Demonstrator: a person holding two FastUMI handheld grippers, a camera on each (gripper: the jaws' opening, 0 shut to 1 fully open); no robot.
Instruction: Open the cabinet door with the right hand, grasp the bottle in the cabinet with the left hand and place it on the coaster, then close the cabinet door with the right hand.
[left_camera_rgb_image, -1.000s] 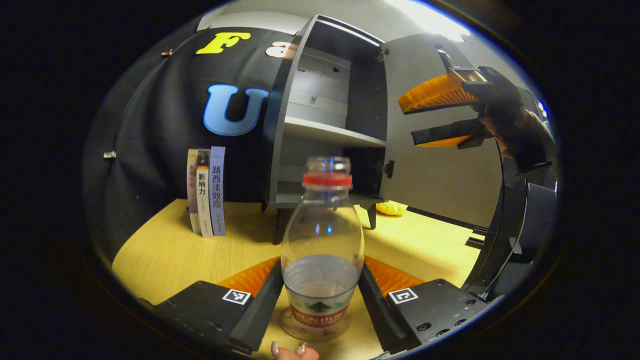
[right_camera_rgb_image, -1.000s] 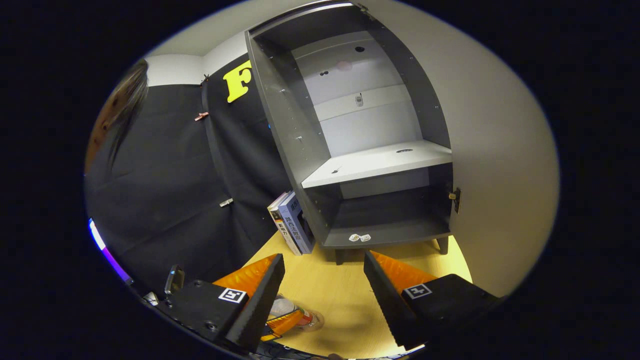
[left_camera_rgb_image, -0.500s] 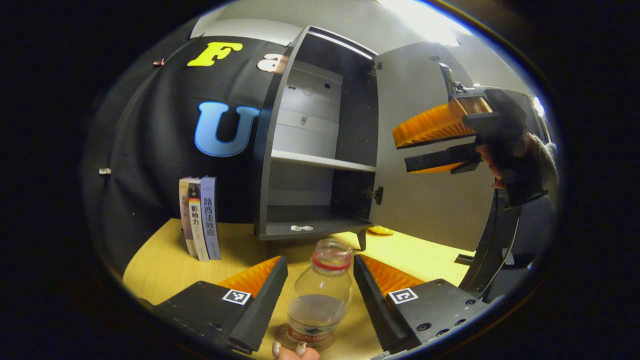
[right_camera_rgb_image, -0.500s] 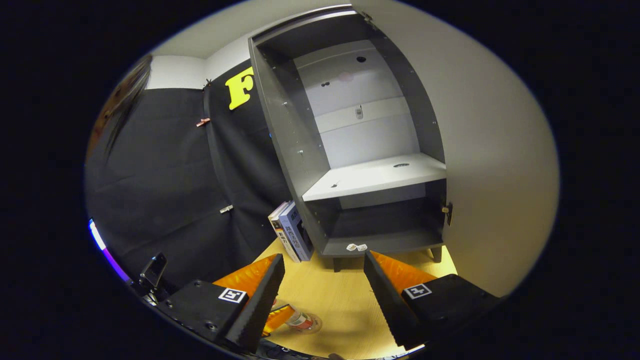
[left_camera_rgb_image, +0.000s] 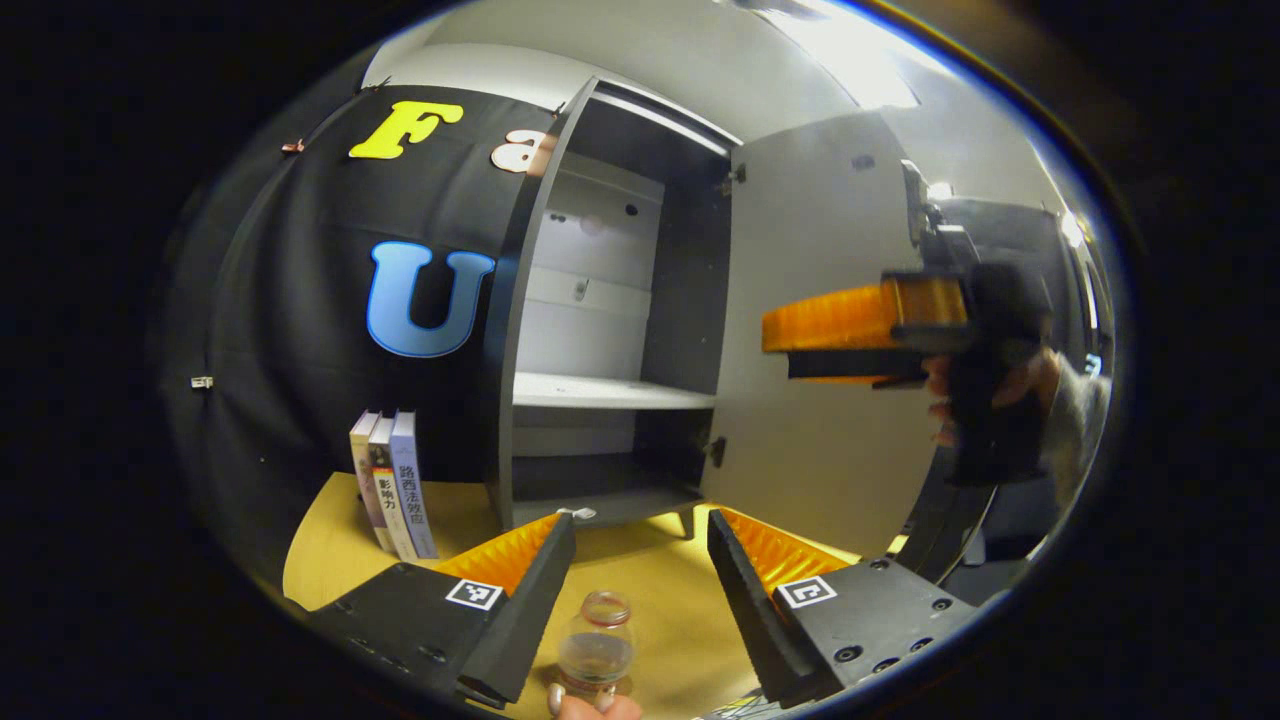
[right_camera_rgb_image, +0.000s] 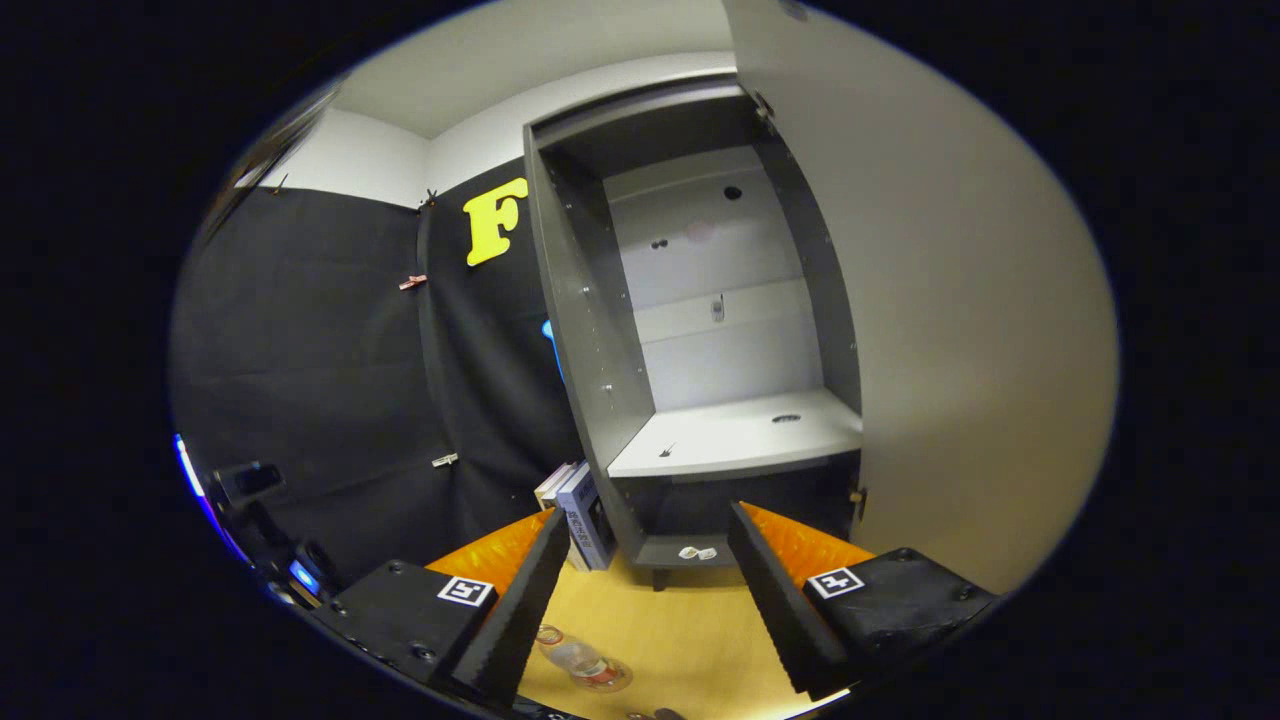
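Nearest, in the left gripper view: my left gripper (left_camera_rgb_image: 630, 560) has its jaws spread wide with nothing between them. Just below them the bottle (left_camera_rgb_image: 596, 645) stands upright on the yellow table (left_camera_rgb_image: 320, 555), on what looks like a clear coaster (left_camera_rgb_image: 590, 688); the edge is too low in the view to be sure. A fingertip shows at the bottom rim there.

In the right gripper view, my right gripper (right_camera_rgb_image: 640, 590) is also spread and empty, and the bottle (right_camera_rgb_image: 578, 660) sits low by its left finger.

Farther off: books (left_camera_rgb_image: 393, 482) upright beside the cabinet (left_camera_rgb_image: 600, 330), its shelves bare. The cabinet door (left_camera_rgb_image: 820, 330) stands swung open, and in the left gripper view the right gripper (left_camera_rgb_image: 845, 335) hovers in front of its face.

Judgement: placing appears done; closing the door is the step in hand. Next I need the right gripper against the door's free edge or outer face, then a sweep along the hinge arc until it seats, left gripper kept clear.
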